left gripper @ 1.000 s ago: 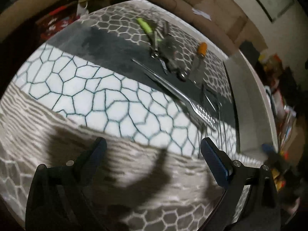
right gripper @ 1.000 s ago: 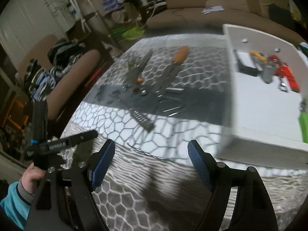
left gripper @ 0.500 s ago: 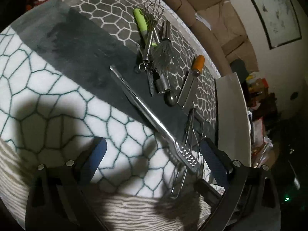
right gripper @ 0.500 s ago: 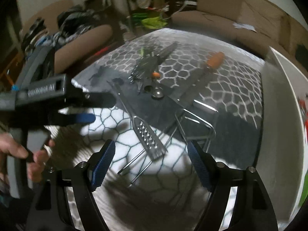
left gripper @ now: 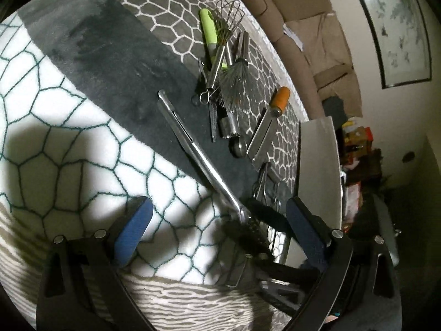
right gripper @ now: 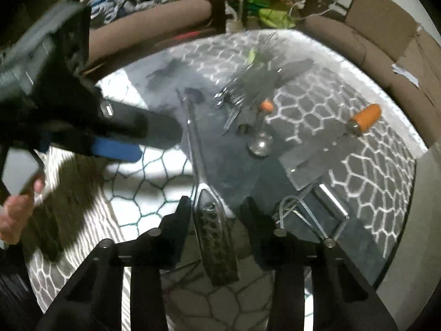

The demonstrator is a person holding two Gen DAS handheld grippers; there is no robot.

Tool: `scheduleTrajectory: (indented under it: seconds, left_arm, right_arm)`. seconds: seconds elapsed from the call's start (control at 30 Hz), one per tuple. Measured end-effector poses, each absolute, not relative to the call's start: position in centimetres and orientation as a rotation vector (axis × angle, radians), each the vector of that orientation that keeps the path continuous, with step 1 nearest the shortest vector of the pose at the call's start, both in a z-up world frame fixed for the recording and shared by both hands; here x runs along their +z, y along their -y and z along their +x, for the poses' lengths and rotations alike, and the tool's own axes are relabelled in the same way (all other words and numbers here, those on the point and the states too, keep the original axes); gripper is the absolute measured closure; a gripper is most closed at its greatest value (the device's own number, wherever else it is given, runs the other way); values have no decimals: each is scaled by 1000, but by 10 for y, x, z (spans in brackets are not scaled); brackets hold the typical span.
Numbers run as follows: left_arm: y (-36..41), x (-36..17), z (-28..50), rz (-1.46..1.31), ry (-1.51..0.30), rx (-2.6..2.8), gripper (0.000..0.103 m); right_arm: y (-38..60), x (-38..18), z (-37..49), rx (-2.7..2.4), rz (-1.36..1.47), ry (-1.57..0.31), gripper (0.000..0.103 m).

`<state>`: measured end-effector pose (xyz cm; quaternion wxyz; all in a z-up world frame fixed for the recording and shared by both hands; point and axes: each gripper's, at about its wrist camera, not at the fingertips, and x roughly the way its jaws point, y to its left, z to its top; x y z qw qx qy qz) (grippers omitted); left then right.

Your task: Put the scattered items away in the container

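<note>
In the right wrist view, the right hand-held gripper (right gripper: 216, 209) sits at bottom centre with its two black fingers drawn in close on either side of the perforated, flattened head of long stainless-steel tongs (right gripper: 213, 237); whether the pads actually press the metal cannot be told through the blur. The tongs' thin shaft runs up the frame toward the centre, over a soft rug (right gripper: 372, 171) patterned in grey and white honeycomb cells with a plain dark band. To the right of the gripper lies a bent wire rack (right gripper: 311, 215), and above it a flat steel scraper with a rounded orange handle (right gripper: 363, 118), a small round metal scoop (right gripper: 260, 144) and a blurred heap of wiry utensils (right gripper: 256, 88). In the left wrist view, the left hand-held gripper (left gripper: 217, 226) is spread wide, its blue textured pads (left gripper: 135, 226) far apart at the bottom and holding nothing. Here the heap is sharper: a balloon whisk (left gripper: 230, 18) of thin wire, a lime-green plastic handle (left gripper: 208, 34) and a fan of fine metal bristles (left gripper: 237, 85). The smooth white wall of the container (left gripper: 318, 171) stands at the right edge of the rug.
</note>
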<state>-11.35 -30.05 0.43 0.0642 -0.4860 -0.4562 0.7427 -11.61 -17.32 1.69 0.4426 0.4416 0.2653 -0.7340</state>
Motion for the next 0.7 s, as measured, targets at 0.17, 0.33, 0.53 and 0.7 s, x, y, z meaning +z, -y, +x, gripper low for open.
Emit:
scheduleTrajectory:
  seconds: [0.17,0.33,0.53,0.7]
  left_arm:
    - [298,1,-114,-1470,1386,2229,6]
    - [296,4,-110,-1416,1425,2207,7]
    - [285,-7,-110,-1437,1436,2133,34]
    - [280,-9,-107,-1431,1436,2124,90]
  right_arm:
    - [173,16,-113,-1817,1100,-614,77]
    - [162,29,-98,-1863,1101,-525,79]
    - [142,42,-78,-1895,1135,-265,80]
    - [141,34,-58,-1905,1167,-152,80]
